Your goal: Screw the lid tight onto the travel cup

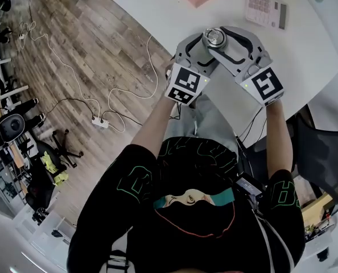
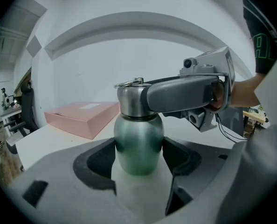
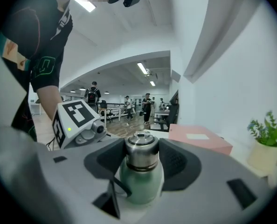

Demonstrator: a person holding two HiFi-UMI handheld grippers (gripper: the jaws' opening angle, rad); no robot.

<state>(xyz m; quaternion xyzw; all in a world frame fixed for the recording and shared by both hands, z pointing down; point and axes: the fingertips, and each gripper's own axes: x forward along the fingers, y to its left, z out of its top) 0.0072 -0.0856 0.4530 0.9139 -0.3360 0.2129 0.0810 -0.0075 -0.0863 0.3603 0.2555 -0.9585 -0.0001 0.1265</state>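
Left hand-held gripper [image 2: 139,148] clamps the green travel cup [image 2: 138,139] body, upright on the counter [image 2: 59,139]. Right hand-held gripper [image 3: 142,154], just above, pinches the steel lid [image 3: 141,149] between both pads.

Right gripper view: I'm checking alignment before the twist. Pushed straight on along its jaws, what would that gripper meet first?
The steel lid of the travel cup. It stands between the jaws of the right gripper, which seem to touch it on both sides, so no free way remains.
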